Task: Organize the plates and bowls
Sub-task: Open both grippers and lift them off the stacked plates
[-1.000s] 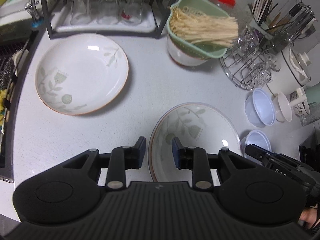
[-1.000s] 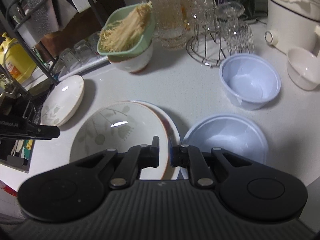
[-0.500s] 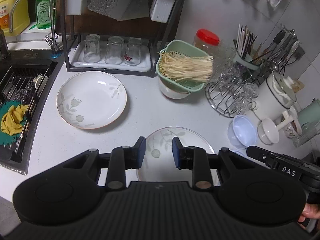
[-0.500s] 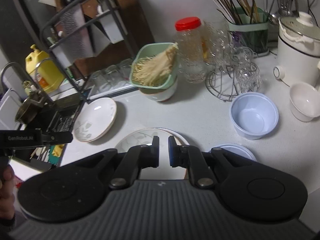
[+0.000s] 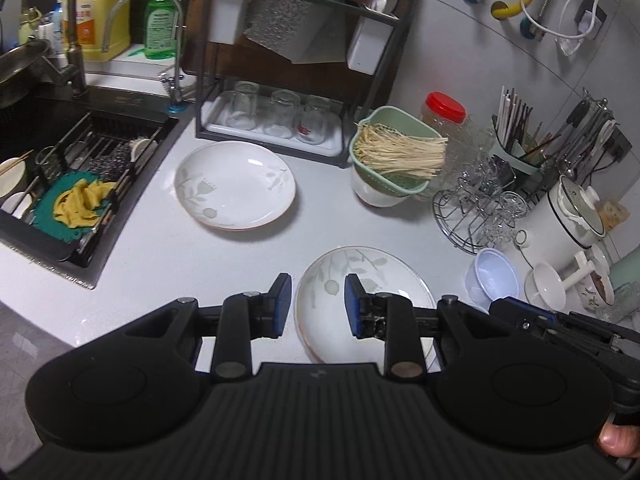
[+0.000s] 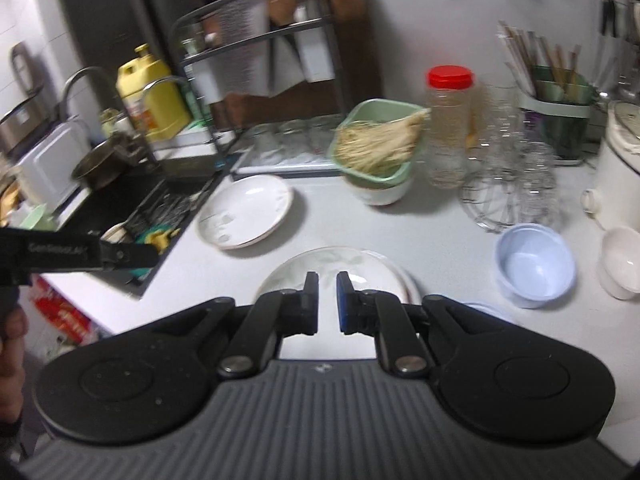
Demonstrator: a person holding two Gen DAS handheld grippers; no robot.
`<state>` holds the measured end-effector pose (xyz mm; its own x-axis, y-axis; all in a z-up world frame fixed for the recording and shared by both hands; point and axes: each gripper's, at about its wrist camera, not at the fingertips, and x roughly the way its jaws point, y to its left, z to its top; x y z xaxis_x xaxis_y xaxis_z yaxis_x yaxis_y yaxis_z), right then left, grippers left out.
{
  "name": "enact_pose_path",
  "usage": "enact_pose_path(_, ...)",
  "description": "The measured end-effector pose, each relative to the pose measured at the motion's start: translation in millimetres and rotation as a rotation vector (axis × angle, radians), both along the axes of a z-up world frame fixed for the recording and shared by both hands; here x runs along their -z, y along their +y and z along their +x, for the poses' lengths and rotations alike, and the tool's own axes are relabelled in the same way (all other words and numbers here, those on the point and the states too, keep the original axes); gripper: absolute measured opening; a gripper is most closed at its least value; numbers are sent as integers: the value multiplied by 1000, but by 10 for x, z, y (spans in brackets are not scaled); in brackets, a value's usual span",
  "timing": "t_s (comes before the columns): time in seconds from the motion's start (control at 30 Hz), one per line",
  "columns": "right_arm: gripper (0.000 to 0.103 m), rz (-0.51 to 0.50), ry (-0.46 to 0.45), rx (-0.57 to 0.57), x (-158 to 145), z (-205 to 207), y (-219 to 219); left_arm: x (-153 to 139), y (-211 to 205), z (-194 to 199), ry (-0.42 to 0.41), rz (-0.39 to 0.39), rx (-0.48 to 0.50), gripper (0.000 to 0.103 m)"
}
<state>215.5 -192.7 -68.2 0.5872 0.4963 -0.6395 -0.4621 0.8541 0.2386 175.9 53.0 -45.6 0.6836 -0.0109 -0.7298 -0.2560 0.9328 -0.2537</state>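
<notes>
Two white leaf-patterned plates lie on the white counter. The near plate point(image 5: 360, 280) point(image 6: 340, 264) rests just beyond both grippers and looks stacked on a second plate. The far plate point(image 5: 236, 186) point(image 6: 246, 210) lies by the sink. My left gripper point(image 5: 316, 304) hovers above the near plate's left part, open with nothing between its pads. My right gripper point(image 6: 327, 300) hangs over the same plate, shut and empty. A pale blue bowl point(image 5: 496, 280) point(image 6: 534, 264) stands to the right, and a second blue bowl point(image 6: 480, 308) peeks out beside the right gripper.
A green colander of noodles point(image 5: 396, 160) sits on a white bowl behind the plates. A glass rack point(image 5: 480, 208), a white pot point(image 5: 568, 216) and a small white bowl point(image 5: 546, 288) crowd the right. The sink point(image 5: 80, 184) and a dish shelf point(image 5: 280, 120) bound the left and back.
Both grippers have risen and drawn back from the near plate, so more of the counter shows. The right gripper has left the plate's rim. Neither jaw gap has changed.
</notes>
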Motion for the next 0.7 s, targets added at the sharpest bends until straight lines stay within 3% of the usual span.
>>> enact_pose_path(0.33,12,19,-13,-86,61,-37,148,44,12,-262,-6,33,-54,32)
enact_pose_path(0.7,13,12,-13,-134,60,3,237,71,98,-365,-10,17,-124,35)
